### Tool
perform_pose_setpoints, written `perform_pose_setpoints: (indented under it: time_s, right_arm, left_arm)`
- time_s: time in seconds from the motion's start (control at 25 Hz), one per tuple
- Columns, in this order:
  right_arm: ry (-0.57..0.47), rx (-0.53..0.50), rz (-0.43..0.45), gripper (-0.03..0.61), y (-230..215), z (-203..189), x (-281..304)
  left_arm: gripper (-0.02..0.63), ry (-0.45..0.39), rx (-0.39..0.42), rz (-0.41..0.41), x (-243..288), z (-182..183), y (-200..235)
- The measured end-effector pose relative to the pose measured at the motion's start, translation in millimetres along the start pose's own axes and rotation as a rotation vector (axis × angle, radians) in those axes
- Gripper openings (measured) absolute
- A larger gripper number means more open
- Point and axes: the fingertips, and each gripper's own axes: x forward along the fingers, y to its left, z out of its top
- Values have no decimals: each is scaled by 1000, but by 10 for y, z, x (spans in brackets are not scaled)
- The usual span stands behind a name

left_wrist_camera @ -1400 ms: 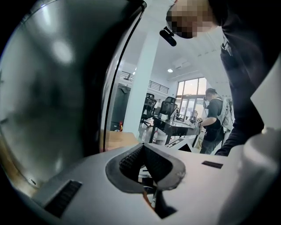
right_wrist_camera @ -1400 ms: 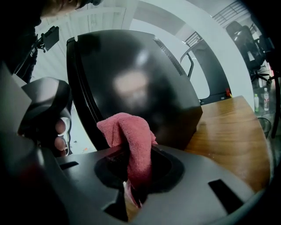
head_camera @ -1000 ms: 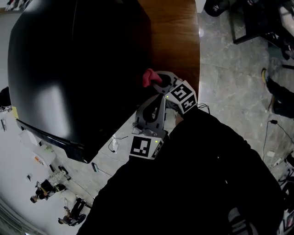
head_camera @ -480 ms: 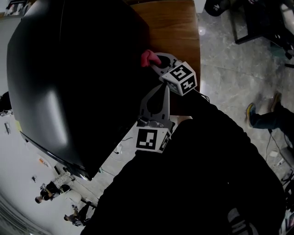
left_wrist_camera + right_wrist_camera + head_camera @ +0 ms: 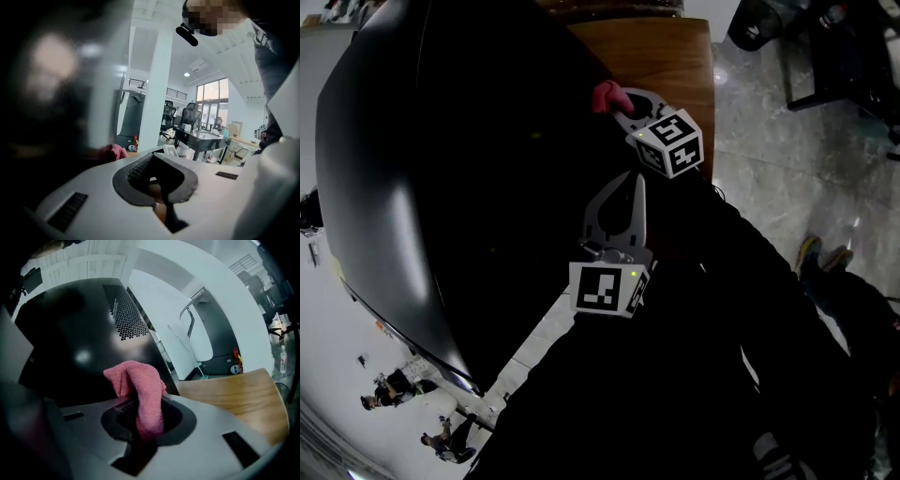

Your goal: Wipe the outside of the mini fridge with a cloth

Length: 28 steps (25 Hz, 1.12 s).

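1. Wooden tabletop [image 5: 661,52] carries the black mini fridge [image 5: 441,159], whose glossy shell fills most of the head view; grey stone floor lies beyond.
2. The right gripper [image 5: 617,101] has its jaws pinching a pink cloth [image 5: 603,95], with the bunched end at the fridge's side.
3. The left gripper [image 5: 635,183] hangs just beside the fridge, jaws pressed together on nothing.
4. Only a small wad sticks out, so pressing hard could scrape the jaw tips along the gloss.
5. The pinch looks narrow; drag across the shell might pull the cloth free.
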Motion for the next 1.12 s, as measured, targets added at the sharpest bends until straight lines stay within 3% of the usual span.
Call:
perform_pose_setpoints:
  time_s: [0.12,0.28,0.52,0.64,0.76,0.92,1.12]
  right_arm:
    - [14,-25,-18,77,-139,71,51]
    - [4,-78,-106,75,-305,284,8]
    - [-86,-170,-145,75,65,832,-669]
    - [-109,-245,-144,77,581,941,-1191]
    - [-133,-282,-154,77,1229,963,-1793]
    - [-115,-285,-127,77,2241,779,-2355]
    - [-36,-226,-60,77,3599,270,-2531]
  left_arm:
    - [6,-19,0,8,7,87,-48]
    - [6,-56,-10,-22,-89,272,-101]
    - [6,-91,-20,-175,-607,513,-333]
    - [6,-90,15,-340,-1118,543,-600]
    - [6,-109,41,-416,-1760,564,-748]
    - [6,-155,24,-434,-2620,576,-679]
    - [6,-171,37,-382,-3636,397,-268]
